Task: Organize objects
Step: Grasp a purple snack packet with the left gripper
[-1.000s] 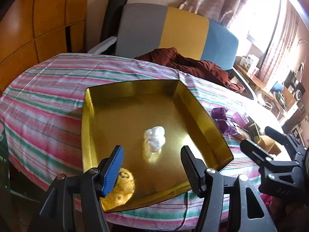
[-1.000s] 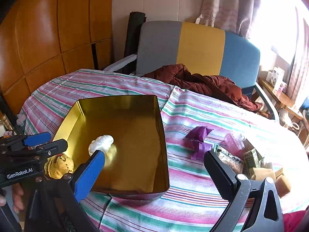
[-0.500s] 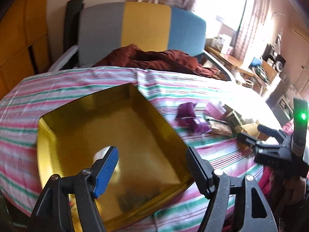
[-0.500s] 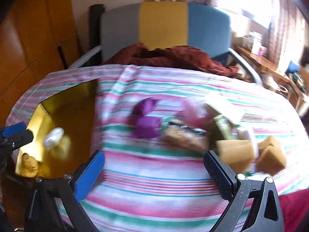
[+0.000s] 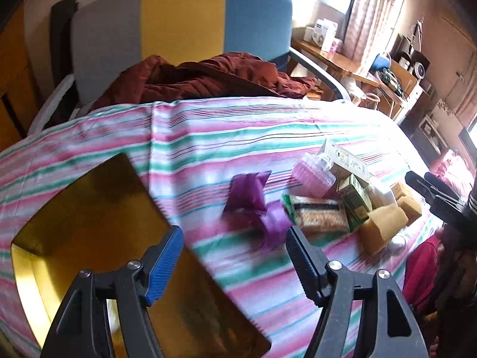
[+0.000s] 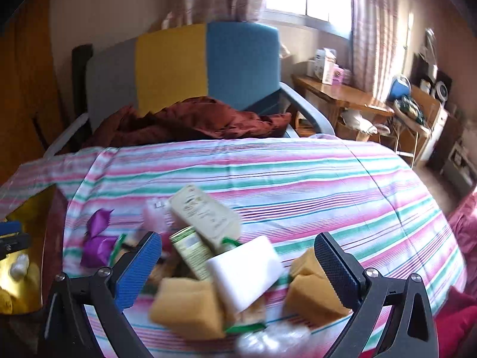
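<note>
Both empty hand-held grippers (image 5: pixel 234 256) (image 6: pixel 238 261) now off gold tray (image 5: pixel 89 208), left closing, right wide.

Your left gripper (image 5: pixel 234 253) tilts steeply downward, its jaws closing a little with nothing between them. Your right gripper (image 6: pixel 238 264) points down at a gentler slant, jaws spread wide and pressing on nothing.

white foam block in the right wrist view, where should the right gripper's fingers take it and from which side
Probably across the two long faces of the white rectangular foam block, coming down from above. It lies tilted on top of the pile, propped on the yellow sponge cubes, so its upper part is exposed, and the open right gripper already straddles it.
</note>
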### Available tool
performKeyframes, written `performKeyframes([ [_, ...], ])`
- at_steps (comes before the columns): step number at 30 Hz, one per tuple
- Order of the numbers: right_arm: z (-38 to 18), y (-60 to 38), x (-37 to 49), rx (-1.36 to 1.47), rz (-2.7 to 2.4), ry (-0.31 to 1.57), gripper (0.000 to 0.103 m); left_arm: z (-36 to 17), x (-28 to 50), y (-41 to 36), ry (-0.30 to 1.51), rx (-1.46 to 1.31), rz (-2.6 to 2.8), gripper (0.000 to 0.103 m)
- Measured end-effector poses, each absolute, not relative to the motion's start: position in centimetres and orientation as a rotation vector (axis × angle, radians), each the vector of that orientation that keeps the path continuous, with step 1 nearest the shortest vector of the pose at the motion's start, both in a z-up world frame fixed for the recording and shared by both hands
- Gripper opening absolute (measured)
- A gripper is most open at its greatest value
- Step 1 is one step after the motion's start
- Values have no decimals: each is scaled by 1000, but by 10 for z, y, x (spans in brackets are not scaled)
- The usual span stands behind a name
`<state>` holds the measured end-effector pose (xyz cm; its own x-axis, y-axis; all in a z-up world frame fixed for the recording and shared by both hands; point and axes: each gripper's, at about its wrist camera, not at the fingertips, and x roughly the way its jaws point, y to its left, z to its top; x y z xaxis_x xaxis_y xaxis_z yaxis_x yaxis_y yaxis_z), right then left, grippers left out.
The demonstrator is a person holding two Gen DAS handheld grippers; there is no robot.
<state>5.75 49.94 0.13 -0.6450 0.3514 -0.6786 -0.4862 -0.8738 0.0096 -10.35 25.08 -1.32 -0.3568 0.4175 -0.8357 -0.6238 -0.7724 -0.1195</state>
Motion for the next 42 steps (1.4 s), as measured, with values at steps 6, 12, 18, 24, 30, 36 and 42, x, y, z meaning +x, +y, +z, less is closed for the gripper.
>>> performKeyframes([
  [6,-9,524,63,-937,2462,473,103,-38,-131,296,358,-1284,2074,62],
  [12,-7,527,66,-910,2481,530,103,-67,-156,324,372,-1366,2010,61],
  [18,-12,536,67,-922,2471,614,103,-97,-170,338,329,-1445,1941,43],
  [24,-13,549,74,-886,2414,659,103,-97,-162,336,305,-1396,1960,41],
  [30,-20,565,79,-894,2372,792,103,-70,-143,311,216,-1308,1997,41],
  [36,-9,520,53,-1006,2556,560,97,-46,-128,281,139,-1265,2004,41],
  [42,-10,475,-3,-1213,2667,338,77,-34,-112,247,64,-1251,1999,41],
])
